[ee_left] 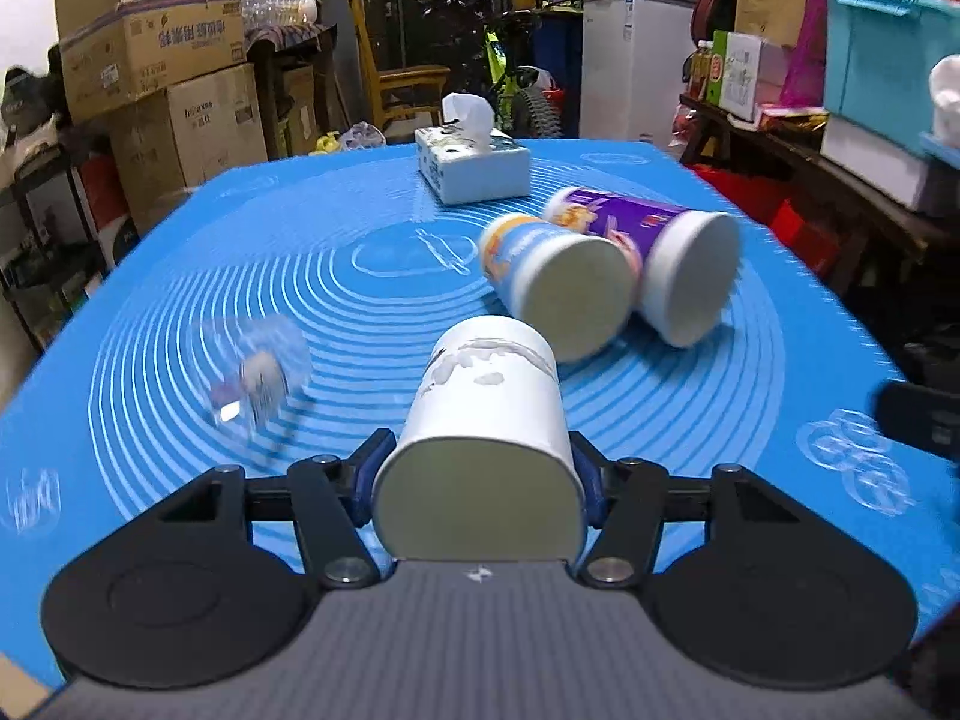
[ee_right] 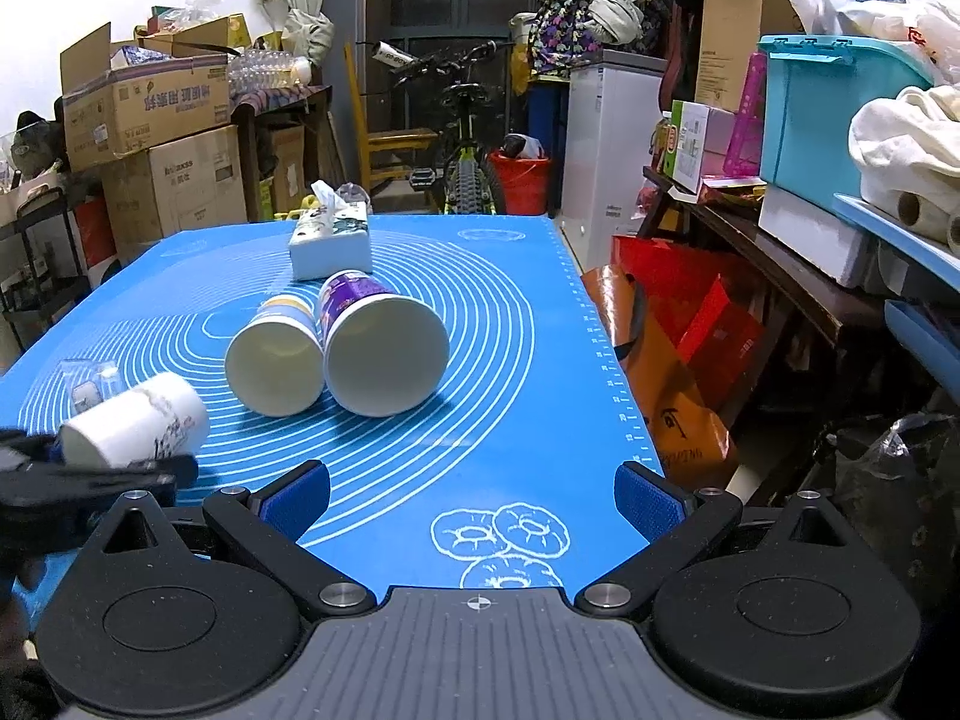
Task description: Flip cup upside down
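My left gripper (ee_left: 480,483) is shut on a white paper cup (ee_left: 486,408), held on its side with its open mouth toward the camera and its base pointing away. The same cup shows in the right wrist view (ee_right: 135,420), gripped at the far left, above the blue mat (ee_right: 480,420). My right gripper (ee_right: 474,504) is open and empty over the mat's near right part. Two more cups lie on their sides, touching: a blue-and-white one (ee_left: 555,279) (ee_right: 276,360) and a purple one (ee_left: 672,258) (ee_right: 384,348), mouths toward me.
A tissue box (ee_left: 474,165) (ee_right: 330,243) stands at the mat's far side. A clear plastic cup (ee_left: 258,381) lies on the mat's left. Cardboard boxes (ee_left: 156,78) are stacked at the left, and a shelf with a teal bin (ee_right: 834,114) lines the right.
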`<act>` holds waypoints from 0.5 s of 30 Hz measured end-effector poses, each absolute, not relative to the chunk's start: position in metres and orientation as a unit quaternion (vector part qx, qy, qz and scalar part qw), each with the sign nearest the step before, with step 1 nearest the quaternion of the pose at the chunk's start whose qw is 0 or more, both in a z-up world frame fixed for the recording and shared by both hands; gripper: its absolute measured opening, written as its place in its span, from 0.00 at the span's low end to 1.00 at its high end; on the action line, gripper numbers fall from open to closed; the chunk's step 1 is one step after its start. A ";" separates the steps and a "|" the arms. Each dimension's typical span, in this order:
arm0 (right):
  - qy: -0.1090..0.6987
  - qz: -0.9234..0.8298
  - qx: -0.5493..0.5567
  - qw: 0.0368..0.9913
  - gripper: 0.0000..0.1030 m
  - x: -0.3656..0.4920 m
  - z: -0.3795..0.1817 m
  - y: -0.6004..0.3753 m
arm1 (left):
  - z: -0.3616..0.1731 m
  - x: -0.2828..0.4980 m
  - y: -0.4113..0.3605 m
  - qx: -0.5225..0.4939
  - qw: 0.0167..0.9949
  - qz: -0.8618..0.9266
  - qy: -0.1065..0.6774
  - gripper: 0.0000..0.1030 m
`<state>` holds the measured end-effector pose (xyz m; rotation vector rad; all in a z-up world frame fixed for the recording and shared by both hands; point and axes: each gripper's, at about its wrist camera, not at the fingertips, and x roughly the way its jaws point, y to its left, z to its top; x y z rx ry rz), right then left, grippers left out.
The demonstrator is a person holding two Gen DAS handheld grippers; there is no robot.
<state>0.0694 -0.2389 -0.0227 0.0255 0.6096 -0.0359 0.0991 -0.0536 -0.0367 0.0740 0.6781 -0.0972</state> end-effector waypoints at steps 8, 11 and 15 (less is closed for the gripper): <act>0.310 -0.017 0.013 0.951 0.98 0.055 -0.025 -0.242 | -0.047 0.074 -0.059 0.013 0.935 -0.049 0.351 0.61; 0.311 -0.019 0.011 0.950 0.98 0.053 -0.026 -0.242 | -0.051 0.074 -0.058 0.009 0.934 -0.046 0.353 0.65; 0.312 -0.022 0.013 0.950 0.98 0.052 -0.026 -0.244 | -0.052 0.076 -0.060 0.011 0.935 -0.040 0.352 0.67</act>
